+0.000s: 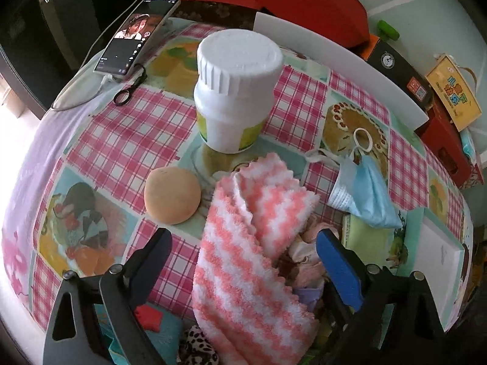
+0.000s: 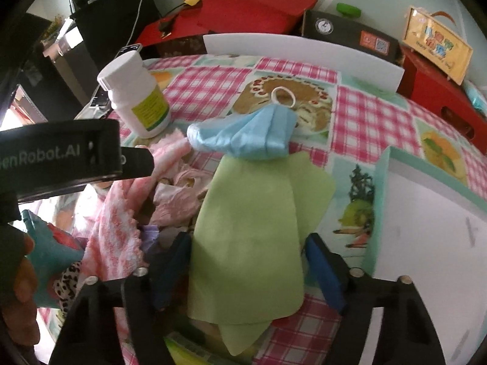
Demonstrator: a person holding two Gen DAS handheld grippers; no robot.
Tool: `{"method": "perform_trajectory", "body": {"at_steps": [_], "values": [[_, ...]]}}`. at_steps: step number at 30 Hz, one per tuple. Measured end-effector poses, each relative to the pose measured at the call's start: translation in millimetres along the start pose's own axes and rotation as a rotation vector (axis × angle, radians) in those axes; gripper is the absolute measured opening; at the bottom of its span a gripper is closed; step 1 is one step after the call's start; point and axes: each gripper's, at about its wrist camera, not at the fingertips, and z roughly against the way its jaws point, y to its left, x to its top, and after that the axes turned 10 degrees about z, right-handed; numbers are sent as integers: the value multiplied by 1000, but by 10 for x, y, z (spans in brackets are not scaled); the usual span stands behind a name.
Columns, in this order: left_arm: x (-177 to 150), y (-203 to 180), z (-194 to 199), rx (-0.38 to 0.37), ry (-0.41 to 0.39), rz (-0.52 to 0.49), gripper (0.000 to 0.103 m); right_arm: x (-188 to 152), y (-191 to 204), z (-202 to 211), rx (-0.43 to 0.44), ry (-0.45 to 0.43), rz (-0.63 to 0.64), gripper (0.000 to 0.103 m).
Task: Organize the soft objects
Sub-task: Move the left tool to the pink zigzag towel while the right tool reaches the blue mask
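Left wrist view, left gripper (image 1: 243, 252) steeply down, wide astride striped towel (image 1: 243, 243), right gripper (image 2: 246, 261) straddling green cloth (image 2: 252, 228), untouched.

A fluffy towel with pink and white wavy stripes (image 1: 246, 243) lay folded and crumpled in a heap of soft things on the checked tablecloth. Beside it a thin, smooth, pale green cloth (image 2: 249, 231) was spread in loose folds. A light blue pleated face mask (image 2: 246, 140) with white ear loops lay crumpled, touching the far edge of the green cloth. A round, peach-coloured soft ball (image 1: 172, 194) rested just left of the towel.
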Motion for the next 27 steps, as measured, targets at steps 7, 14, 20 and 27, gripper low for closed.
{"method": "perform_trajectory", "body": {"at_steps": [7, 14, 20, 27], "values": [[15, 71, -7, 3, 11, 17, 96, -59, -227, 17, 2, 5, -69, 52], [23, 94, 6, 2, 13, 23, 93, -102, -298, 92, 30, -8, -102, 52], [7, 41, 29, -15, 17, 13, 91, -99, -312, 167, 49, -35, -106, 52], [4, 7, 11, -9, 27, 1, 91, -125, -276, 126, 26, -6, -85, 52]]}}
